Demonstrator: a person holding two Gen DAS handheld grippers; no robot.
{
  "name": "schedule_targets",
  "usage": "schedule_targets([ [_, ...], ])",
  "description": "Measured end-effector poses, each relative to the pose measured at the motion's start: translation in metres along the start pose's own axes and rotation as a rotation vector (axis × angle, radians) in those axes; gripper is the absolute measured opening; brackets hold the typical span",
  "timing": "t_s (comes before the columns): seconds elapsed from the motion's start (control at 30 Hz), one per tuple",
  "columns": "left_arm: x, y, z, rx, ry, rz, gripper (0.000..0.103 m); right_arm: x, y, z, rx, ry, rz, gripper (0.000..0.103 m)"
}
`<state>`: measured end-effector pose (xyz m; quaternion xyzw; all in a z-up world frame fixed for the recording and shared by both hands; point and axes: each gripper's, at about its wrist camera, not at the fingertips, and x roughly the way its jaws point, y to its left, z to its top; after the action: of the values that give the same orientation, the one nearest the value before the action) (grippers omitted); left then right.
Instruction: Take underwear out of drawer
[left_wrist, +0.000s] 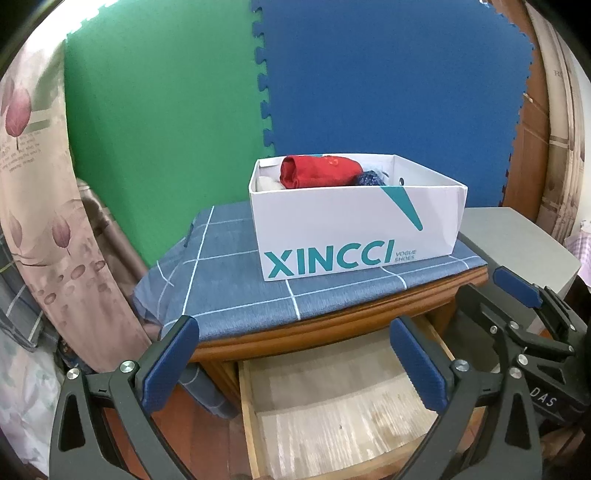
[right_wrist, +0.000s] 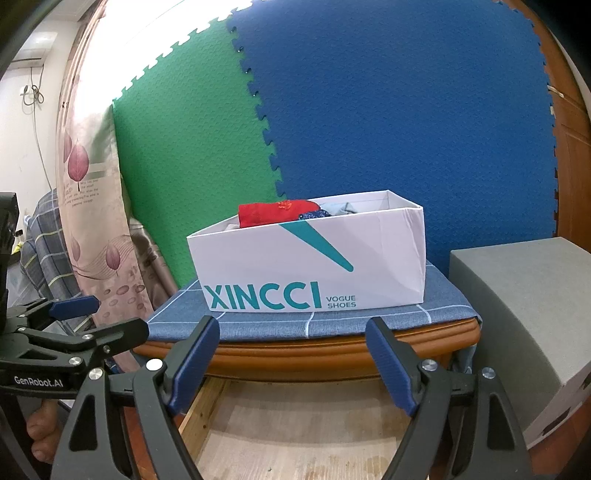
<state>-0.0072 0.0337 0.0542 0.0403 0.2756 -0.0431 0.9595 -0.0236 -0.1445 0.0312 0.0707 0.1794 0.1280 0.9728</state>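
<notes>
Left tongs (left_wrist: 293, 363) stand apart with nothing between them, over the pulled-out drawer (left_wrist: 332, 410), whose visible floor we find bare. On the cloth-covered bench (left_wrist: 229, 280) sits a white shoe box (left_wrist: 354, 229) holding red underwear (left_wrist: 319, 170). From the right wrist, we note the right tongs (right_wrist: 293, 363) likewise spread and unloaded above the drawer (right_wrist: 295, 424); the underwear (right_wrist: 275, 212) lies in the box (right_wrist: 314, 266).

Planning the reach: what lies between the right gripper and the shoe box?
Only the checked blue cloth and the stand's wooden edge; nothing else lies between the right gripper and the box, as the right wrist view shows.
</notes>
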Motion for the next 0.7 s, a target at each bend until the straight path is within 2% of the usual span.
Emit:
schedule_targets([
  [0.7,0.0005,-0.0013,0.0012,0.008,0.004,-0.017,0.103,-0.0001,0.0005,-0.0001,-0.001,0.002,0.0,0.083],
])
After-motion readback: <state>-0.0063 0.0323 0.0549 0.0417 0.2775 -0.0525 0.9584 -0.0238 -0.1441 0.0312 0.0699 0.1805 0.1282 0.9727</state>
